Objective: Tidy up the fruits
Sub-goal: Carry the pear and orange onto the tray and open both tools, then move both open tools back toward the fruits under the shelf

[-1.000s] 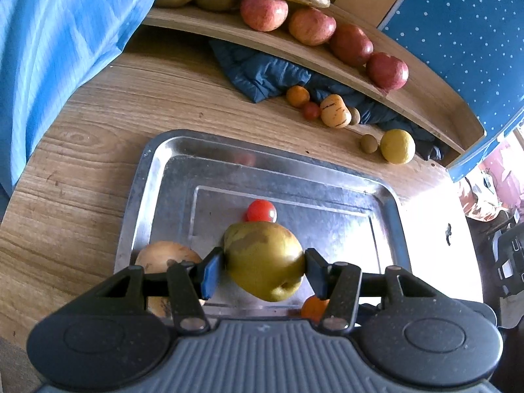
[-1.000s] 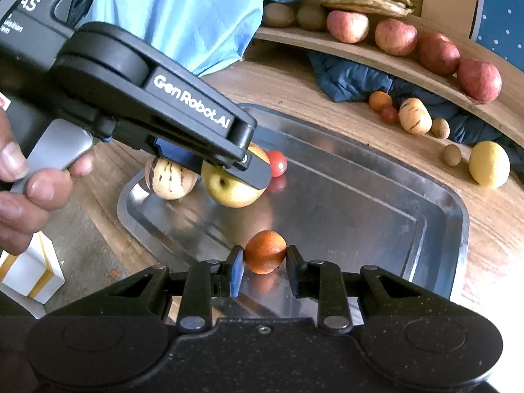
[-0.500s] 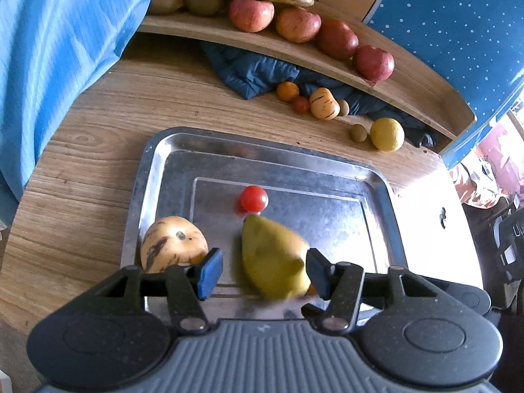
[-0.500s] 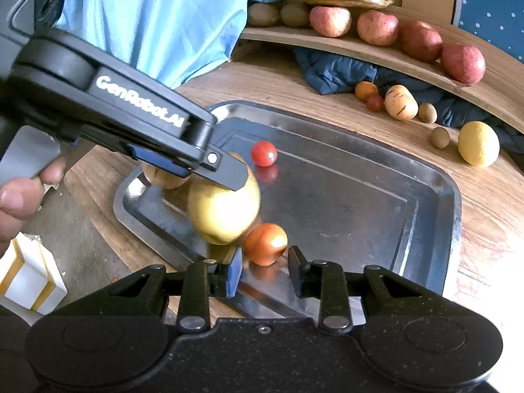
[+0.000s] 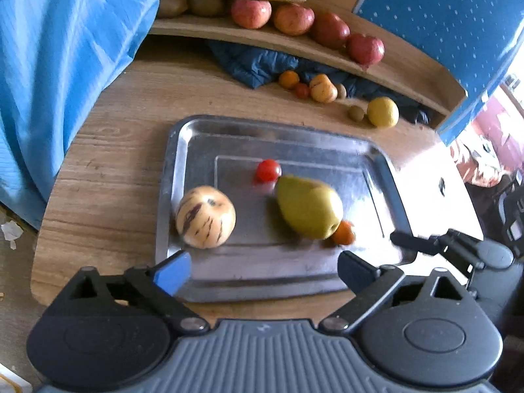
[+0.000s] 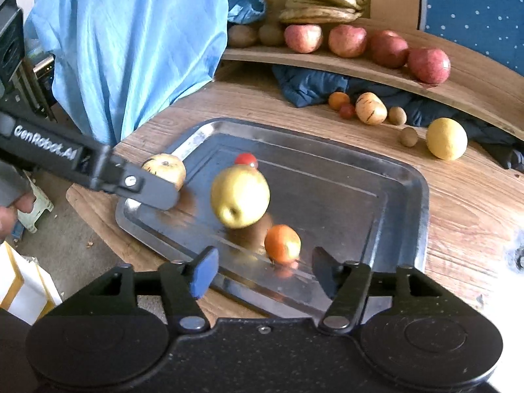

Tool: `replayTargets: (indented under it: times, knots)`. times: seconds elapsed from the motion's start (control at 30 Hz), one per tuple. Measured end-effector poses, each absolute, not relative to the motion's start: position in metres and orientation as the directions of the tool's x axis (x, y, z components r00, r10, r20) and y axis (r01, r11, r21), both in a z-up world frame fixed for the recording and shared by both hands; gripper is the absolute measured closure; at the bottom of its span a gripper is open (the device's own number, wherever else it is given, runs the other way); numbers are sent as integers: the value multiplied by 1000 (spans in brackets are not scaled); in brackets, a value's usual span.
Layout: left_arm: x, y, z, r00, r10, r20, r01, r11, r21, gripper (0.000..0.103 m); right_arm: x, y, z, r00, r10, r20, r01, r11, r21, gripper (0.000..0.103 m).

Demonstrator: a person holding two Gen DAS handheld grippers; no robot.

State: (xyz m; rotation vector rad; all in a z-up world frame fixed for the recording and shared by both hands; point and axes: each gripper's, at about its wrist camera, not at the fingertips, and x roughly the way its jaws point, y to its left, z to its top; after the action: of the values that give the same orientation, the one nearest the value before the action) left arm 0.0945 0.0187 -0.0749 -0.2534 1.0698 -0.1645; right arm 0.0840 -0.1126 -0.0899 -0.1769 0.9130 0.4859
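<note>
Daylight's blowing out the right side, glare on the tray (image 6: 422, 196), everything's motion-blurred, fisheye bends the edges.

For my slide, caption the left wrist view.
Open left gripper hangs before a steel tray holding a pear, striped melon, tomato and small orange.

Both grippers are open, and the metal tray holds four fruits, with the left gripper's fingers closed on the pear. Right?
Not quite. The left gripper is open and holds nothing; the pear lies free on the tray, as the left wrist view shows. Right gripper open, four fruits: correct.
</note>
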Motion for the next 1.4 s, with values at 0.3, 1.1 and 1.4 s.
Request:
replayTargets:
  times: [0.3, 1.1, 1.4]
  knots:
    - [84, 17, -82, 400, -176, -899, -7, 981, -195, 1, 75, -125, -84, 525, 311, -792, -450, 892, 52, 11]
    - [118, 15, -65, 404, -33, -914, -10, 999, -40, 1, 90, -153, -79, 575, 192, -795, -345, 938, -22, 1]
    - [153, 10, -55, 448, -48, -893, 12, 999, -48, 1, 114, -160, -76, 597, 185, -781, -315, 949, -15, 1]
